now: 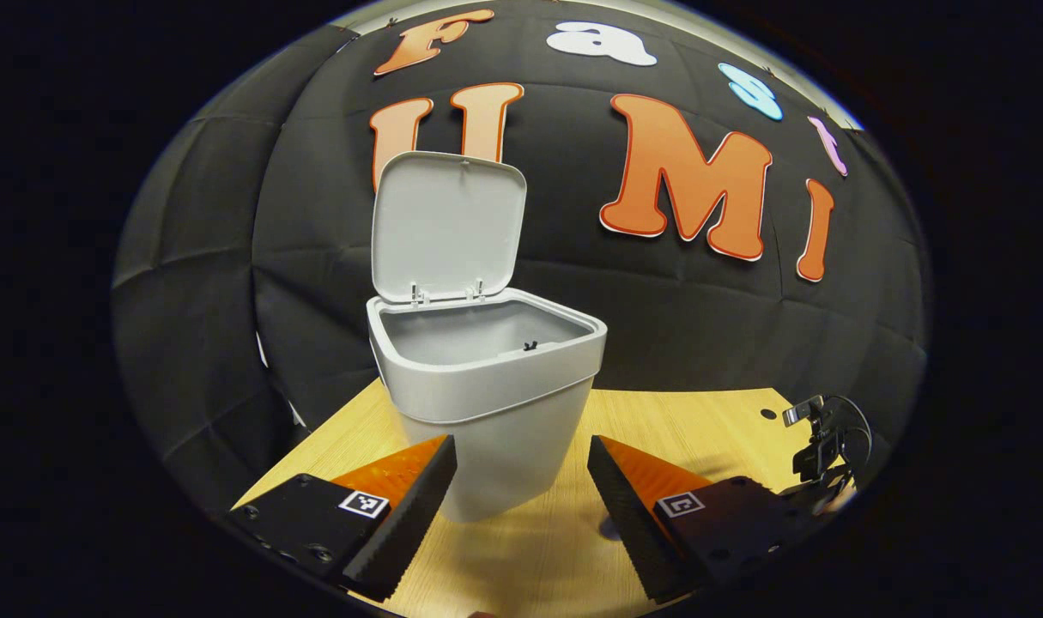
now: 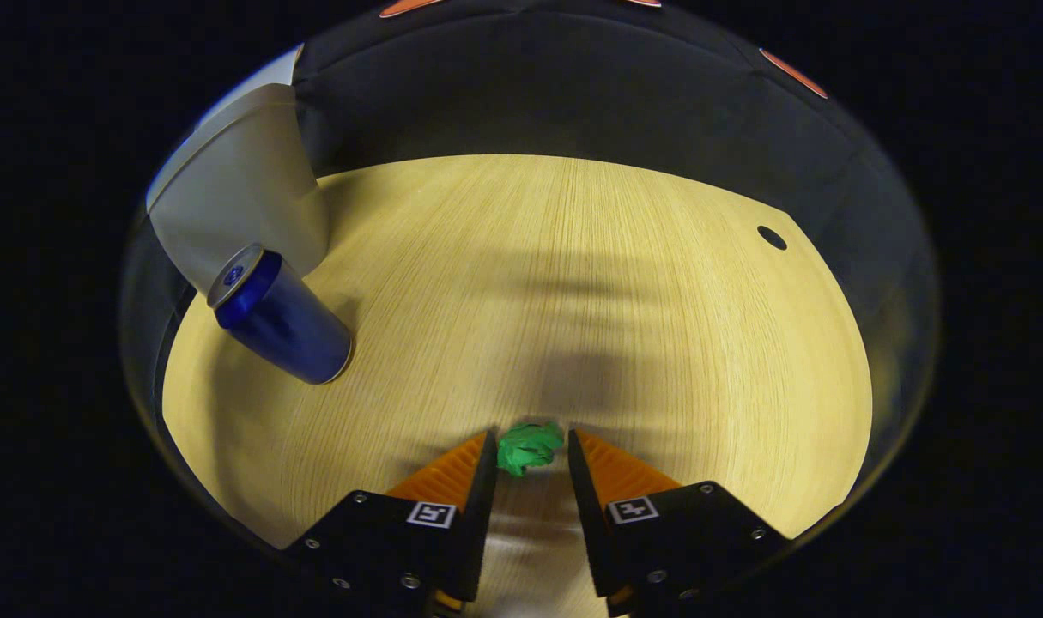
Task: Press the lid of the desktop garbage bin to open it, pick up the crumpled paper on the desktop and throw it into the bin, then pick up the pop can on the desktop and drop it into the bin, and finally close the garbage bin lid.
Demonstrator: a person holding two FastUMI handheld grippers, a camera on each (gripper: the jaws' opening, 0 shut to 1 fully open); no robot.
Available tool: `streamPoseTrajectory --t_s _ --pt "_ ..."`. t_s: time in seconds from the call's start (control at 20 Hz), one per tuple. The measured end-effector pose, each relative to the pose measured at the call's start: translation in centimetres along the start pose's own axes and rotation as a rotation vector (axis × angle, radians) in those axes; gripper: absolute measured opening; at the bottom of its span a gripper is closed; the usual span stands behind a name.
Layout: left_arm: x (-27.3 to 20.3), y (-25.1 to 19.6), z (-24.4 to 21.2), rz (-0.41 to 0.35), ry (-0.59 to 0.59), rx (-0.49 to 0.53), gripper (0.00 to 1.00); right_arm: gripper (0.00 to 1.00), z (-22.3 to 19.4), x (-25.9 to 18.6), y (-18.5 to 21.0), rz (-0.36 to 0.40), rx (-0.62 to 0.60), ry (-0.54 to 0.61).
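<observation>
White bin w/ lid up; blue can upright beside it; green paper wad on desktop.

Bin top cut off by right gripper view's edge, its base partly hidden behind left gripper's fingers, crumpled paper contact with right gripper's fingers unclear, other gripper partly cut off.

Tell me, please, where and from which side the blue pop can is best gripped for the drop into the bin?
Grip the pop can across the middle of its round body, fingers on opposite sides. It stands upright on the desktop with the bin just behind it, so I would come level from the open desktop side, away from the bin. The right gripper is at the crumpled paper now.
</observation>
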State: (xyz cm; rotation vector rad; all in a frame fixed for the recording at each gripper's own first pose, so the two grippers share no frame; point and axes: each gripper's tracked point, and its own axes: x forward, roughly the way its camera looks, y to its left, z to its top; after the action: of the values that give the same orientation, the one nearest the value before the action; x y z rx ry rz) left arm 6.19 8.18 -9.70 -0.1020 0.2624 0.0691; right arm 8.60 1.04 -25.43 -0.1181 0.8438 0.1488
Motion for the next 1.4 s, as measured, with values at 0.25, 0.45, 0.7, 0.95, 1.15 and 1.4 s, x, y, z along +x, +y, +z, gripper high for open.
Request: streamPoseTrajectory --t_s 0.25,0.45,0.7,0.95,1.15,1.4 --pt "-0.5 0.0 0.4 0.000 -0.010 0.012 0.97 0.19 0.2 0.4 -0.2 -0.024 -0.009 0.001" --pt "-1.5 0.2 1.4 -0.006 -0.035 0.031 0.97 0.14 4.5 -2.5 0.9 0.010 0.033 -0.130" --pt "-3.8 1.1 3.5 -0.011 -0.088 0.020 0.97 0.13 15.2 -11.2 3.8 0.061 0.023 -0.387" --pt "-6.4 3.8 5.1 0.011 -0.131 0.029 0.97 0.13 24.7 -19.7 11.6 0.191 -0.027 -0.586" --pt "-7.4 6.4 5.3 0.041 -0.139 0.004 0.97 0.13 30.5 -22.4 18.7 0.256 -0.196 -0.679" --pt "-8.3 10.0 5.0 0.080 -0.136 -0.063 0.97 0.13 32.7 -18.1 26.5 0.289 -0.324 -0.585"
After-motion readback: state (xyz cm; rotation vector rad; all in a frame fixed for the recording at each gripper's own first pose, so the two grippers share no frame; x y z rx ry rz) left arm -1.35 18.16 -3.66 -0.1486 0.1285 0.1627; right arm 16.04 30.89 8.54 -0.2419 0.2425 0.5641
